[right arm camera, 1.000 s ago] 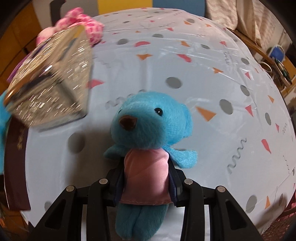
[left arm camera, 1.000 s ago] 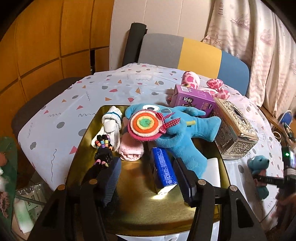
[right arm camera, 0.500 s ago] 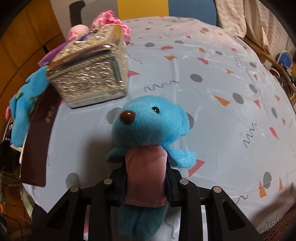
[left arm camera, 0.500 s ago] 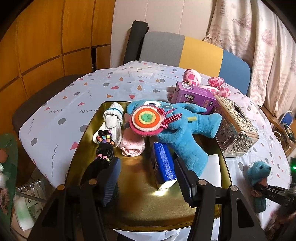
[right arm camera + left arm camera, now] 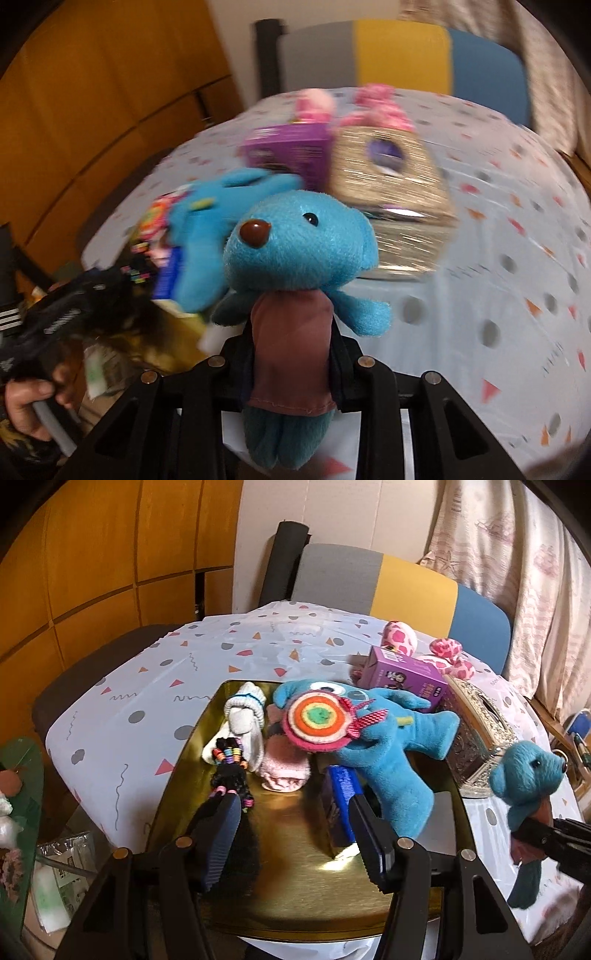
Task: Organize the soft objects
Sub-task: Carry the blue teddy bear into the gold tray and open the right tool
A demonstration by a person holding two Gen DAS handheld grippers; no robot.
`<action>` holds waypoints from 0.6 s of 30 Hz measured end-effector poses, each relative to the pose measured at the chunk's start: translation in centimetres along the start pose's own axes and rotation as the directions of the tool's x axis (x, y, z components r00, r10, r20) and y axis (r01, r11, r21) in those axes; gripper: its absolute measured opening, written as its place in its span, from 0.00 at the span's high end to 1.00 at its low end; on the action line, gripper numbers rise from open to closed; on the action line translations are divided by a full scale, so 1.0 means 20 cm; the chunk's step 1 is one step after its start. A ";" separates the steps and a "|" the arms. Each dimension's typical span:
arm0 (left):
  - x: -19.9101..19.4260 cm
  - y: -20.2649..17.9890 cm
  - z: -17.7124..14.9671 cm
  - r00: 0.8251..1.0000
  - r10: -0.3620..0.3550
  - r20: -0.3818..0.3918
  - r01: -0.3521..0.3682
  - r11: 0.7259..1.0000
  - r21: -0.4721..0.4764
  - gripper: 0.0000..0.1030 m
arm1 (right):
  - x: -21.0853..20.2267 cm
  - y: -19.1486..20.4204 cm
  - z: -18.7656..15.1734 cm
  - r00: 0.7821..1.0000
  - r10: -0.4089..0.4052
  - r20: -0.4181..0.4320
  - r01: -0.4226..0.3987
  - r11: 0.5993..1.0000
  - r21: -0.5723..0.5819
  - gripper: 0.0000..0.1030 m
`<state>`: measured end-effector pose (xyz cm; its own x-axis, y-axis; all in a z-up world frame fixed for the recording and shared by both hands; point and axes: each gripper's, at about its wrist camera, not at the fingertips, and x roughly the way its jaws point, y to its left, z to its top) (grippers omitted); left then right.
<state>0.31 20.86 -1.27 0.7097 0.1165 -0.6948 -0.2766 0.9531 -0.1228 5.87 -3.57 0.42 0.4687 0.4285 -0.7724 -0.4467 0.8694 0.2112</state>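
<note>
My right gripper (image 5: 291,354) is shut on a small blue teddy bear (image 5: 295,251) in a pink shirt, held by its body in the air above the table. The bear also shows at the right of the left wrist view (image 5: 524,775). My left gripper (image 5: 291,830) is open and empty over the near end of a gold tray (image 5: 288,893). In the tray lie a big blue plush monster (image 5: 384,738) with a rainbow disc, a white sock (image 5: 243,723), a pink sock (image 5: 284,771), a beaded black doll (image 5: 229,771) and a blue box (image 5: 340,805).
A silver ornate box (image 5: 476,738) and a purple carton (image 5: 402,675) stand right of the tray. A pink spotted plush (image 5: 402,635) lies behind them. A grey, yellow and blue chair (image 5: 406,583) stands at the table's far side.
My right gripper has lifted the blue bear off the table and swung it left toward the tray. My left gripper has stayed open over the tray.
</note>
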 end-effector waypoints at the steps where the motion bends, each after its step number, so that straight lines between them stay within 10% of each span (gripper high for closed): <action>1: 0.00 0.01 0.00 1.000 0.004 -0.001 -0.004 1.000 -0.007 0.40 | 0.03 0.05 0.01 1.000 0.021 -0.010 -0.021 1.000 -0.014 0.70; 18: -0.04 0.48 0.06 0.984 0.174 0.022 -0.166 0.963 -0.215 0.41 | 0.44 0.75 0.18 0.974 0.181 -0.135 -0.205 0.961 -0.186 0.69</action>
<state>-2.14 30.30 -0.96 0.6646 0.2867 -0.6900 -0.5227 0.8382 -0.1552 6.09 14.06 -0.96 0.2725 0.5417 -0.7951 -0.6668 0.7021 0.2498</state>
